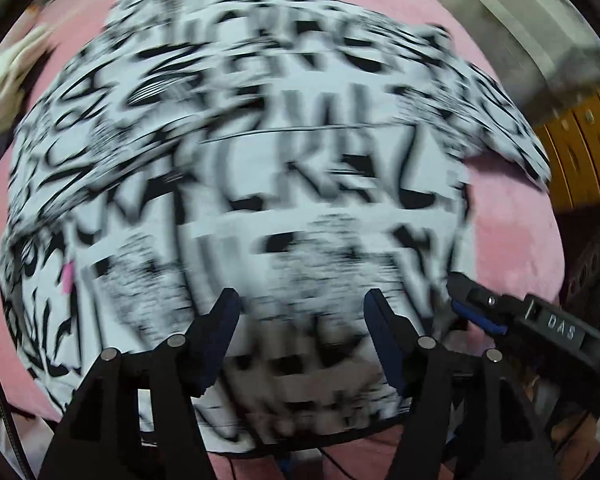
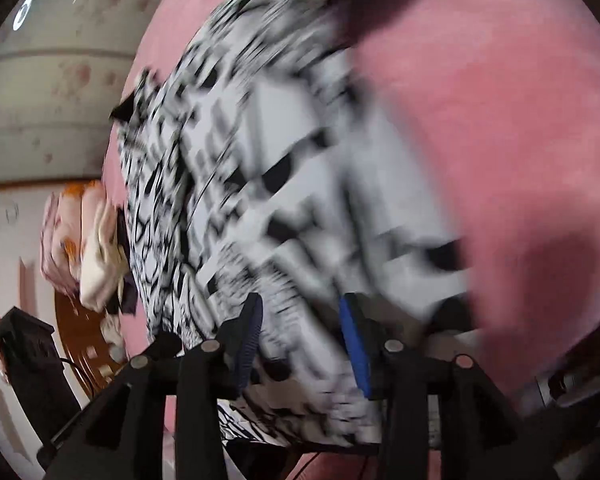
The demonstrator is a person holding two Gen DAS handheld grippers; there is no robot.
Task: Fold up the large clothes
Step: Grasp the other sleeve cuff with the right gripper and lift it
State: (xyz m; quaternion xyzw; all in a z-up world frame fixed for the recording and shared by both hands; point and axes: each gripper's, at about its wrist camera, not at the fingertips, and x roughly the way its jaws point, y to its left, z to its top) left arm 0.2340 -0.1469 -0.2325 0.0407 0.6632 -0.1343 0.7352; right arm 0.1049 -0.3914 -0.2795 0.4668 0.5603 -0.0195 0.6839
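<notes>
2 grippers hang over a black-and-white printed garment (image 1: 240, 152) spread on a pink bed cover (image 1: 512, 232). The left gripper (image 1: 302, 308) has its jaws wide apart, holding nothing. The right gripper (image 2: 300, 312) is likewise spread, empty above the cloth's near edge. Both views are blurred. Other clothes (image 2: 88, 248) lie heaped beside the cover.

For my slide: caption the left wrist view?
Open left gripper above black-and-white printed garment on pink cover.
</notes>
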